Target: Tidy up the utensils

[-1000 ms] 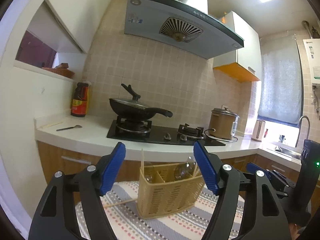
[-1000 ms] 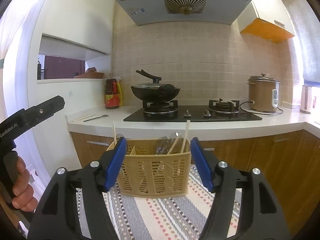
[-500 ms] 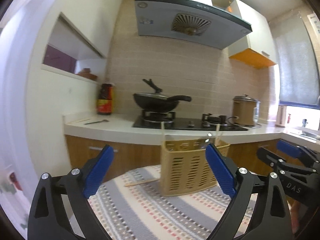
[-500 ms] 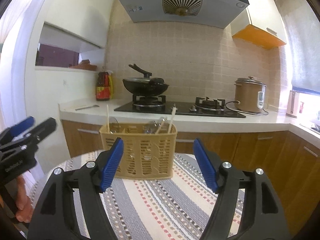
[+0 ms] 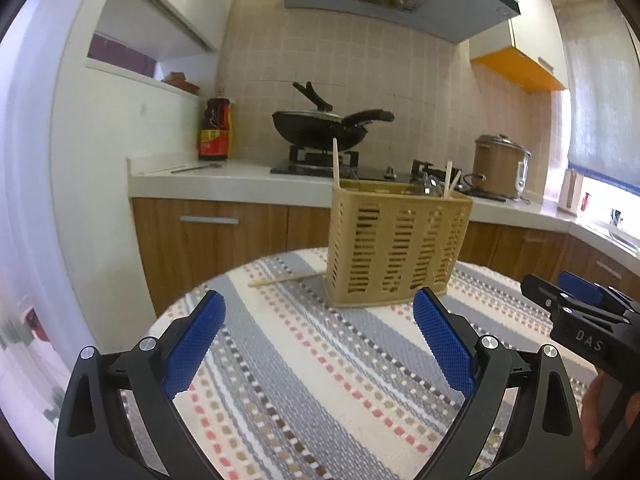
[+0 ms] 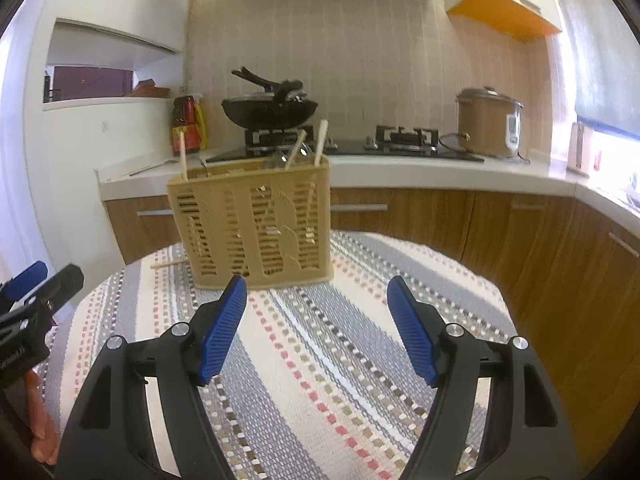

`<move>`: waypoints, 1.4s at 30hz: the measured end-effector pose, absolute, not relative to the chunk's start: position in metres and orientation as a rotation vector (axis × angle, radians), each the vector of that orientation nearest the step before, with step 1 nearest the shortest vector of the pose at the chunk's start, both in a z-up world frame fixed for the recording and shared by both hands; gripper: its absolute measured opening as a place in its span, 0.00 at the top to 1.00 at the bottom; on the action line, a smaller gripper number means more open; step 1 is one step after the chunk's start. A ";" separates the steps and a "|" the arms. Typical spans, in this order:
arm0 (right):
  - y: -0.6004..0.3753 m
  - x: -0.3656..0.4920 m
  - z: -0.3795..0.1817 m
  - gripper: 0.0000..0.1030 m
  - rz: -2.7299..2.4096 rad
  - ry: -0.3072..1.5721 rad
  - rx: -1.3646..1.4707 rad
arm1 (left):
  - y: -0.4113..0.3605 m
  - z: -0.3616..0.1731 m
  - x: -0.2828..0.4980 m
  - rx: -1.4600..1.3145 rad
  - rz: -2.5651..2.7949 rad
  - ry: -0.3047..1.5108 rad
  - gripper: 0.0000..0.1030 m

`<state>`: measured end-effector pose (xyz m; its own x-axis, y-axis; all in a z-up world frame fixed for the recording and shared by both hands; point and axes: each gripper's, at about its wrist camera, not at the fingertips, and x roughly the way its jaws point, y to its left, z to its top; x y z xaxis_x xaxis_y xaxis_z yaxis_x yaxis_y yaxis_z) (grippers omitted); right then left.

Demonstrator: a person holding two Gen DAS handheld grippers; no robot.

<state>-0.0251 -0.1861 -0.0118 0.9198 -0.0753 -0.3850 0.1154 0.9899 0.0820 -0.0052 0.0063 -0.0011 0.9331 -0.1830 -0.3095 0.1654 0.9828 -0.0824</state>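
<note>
Basket [image 5: 394, 248] upright on the striped cloth [image 5: 320, 380], one chopstick [image 5: 280, 279] flat beside it, left gripper [image 5: 320, 320] and right gripper [image 6: 316, 300] both spread wide, empty.

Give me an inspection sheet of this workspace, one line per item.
Surface: round table under a striped cloth.
Job's things: slotted caddy upright, chopsticks and metal utensils inside; one chopstick flat on the cloth beside it.
Clutter: nothing seen on the table.
Grippers: left gripper and right gripper empty, jaws open, short of the caddy.
Cables: rice cooker cord on the counter.
Surroundings: wok, sauce bottle, hood.
</note>
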 end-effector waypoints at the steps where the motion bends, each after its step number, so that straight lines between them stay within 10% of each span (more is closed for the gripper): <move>1: -0.187 -0.027 -0.014 0.33 -0.107 0.381 0.110 | 0.005 -0.003 -0.006 -0.052 -0.162 0.314 0.11; 42: -0.187 -0.055 -0.012 0.23 -0.114 0.239 0.121 | -0.013 -0.006 -0.023 -0.017 -0.075 0.216 0.07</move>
